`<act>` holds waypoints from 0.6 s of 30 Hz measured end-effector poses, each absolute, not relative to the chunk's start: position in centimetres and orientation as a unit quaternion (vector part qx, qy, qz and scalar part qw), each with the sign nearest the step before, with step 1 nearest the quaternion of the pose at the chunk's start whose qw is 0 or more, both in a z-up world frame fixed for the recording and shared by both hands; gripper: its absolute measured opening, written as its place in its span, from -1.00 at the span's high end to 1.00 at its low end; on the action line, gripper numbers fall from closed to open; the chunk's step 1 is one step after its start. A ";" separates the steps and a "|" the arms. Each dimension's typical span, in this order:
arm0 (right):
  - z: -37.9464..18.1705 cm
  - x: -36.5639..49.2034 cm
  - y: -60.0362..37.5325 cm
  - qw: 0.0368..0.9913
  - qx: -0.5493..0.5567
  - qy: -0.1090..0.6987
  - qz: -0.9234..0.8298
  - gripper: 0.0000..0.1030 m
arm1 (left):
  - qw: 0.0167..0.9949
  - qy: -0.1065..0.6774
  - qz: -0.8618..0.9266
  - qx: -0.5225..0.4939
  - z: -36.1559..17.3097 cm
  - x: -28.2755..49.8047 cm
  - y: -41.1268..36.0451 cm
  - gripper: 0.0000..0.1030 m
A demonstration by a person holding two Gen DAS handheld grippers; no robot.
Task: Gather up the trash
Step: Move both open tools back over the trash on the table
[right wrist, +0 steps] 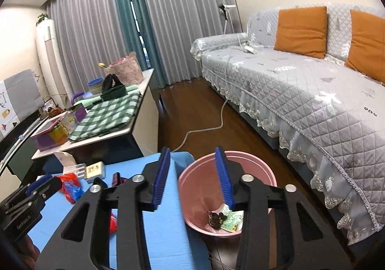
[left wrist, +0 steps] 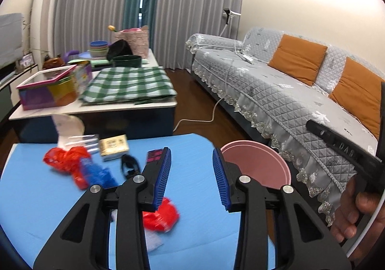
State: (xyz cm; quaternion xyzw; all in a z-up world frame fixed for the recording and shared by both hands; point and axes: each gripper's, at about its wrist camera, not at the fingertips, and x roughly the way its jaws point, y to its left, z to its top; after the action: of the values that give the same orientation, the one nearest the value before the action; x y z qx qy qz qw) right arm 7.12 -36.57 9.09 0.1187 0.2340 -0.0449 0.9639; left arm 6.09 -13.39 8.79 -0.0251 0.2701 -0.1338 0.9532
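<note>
Below, we look along both tongs over a blue tabletop (left wrist: 197, 241) beside a sofa (left wrist: 276, 92). Our left tongs (left wrist: 191, 178) stand partly apart with nothing between the blue pads; no earlier view is given, so we state only this gap. Beneath the left pad lies a crumpled red wrapper (left wrist: 161, 217). Farther left on the tabletop we see a second red wrapper (left wrist: 65, 159) touching a blue wrapper (left wrist: 96, 173), and near them a black clip-like item (left wrist: 130, 166), a small dark packet (left wrist: 154, 157), a printed carton (left wrist: 114, 147) and a clear plastic piece (left wrist: 81, 141); motion blur hides finer detail.

Our right tongs (right wrist: 195, 181) likewise stand partly apart and hold nothing. They hang above the near edge of the tabletop (right wrist: 163, 234) and the rim of a pink bin (right wrist: 192, 181), which stands just beside the tabletop on the sofa side. Inside the bin lie a green-printed wrapper (right wrist: 232, 220) and a dark crumbly lump (right wrist: 216, 219), touching one another. At the left edge of the right-wrist view the body of the left tool (right wrist: 26, 200) shows; a hand (left wrist: 353, 217) grips the right tool in the left-wrist view.

Beyond the blue surface, a white coffee table (left wrist: 134, 106) carries a green checked cloth (left wrist: 130, 84) and a colourful tin (left wrist: 48, 89).
</note>
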 end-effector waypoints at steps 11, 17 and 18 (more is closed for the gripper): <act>8.1 5.8 -33.1 0.966 0.100 0.238 -0.002 0.53 | 0.959 0.265 -0.065 -0.071 7.0 2.9 -5.1 0.31; 6.9 6.6 -30.3 0.958 0.105 0.264 0.035 0.53 | 0.958 0.271 -0.028 -0.084 6.0 2.1 -1.4 0.32; 6.8 6.8 -29.6 0.957 0.106 0.266 0.042 0.53 | 0.958 0.271 -0.025 -0.085 6.0 1.9 -1.1 0.32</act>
State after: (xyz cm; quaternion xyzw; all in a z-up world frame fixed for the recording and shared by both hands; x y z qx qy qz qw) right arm 6.82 -29.63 6.77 0.1064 0.2665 0.0418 0.9570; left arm 1.91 -1.08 5.98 -0.0849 0.2714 -0.0250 0.9584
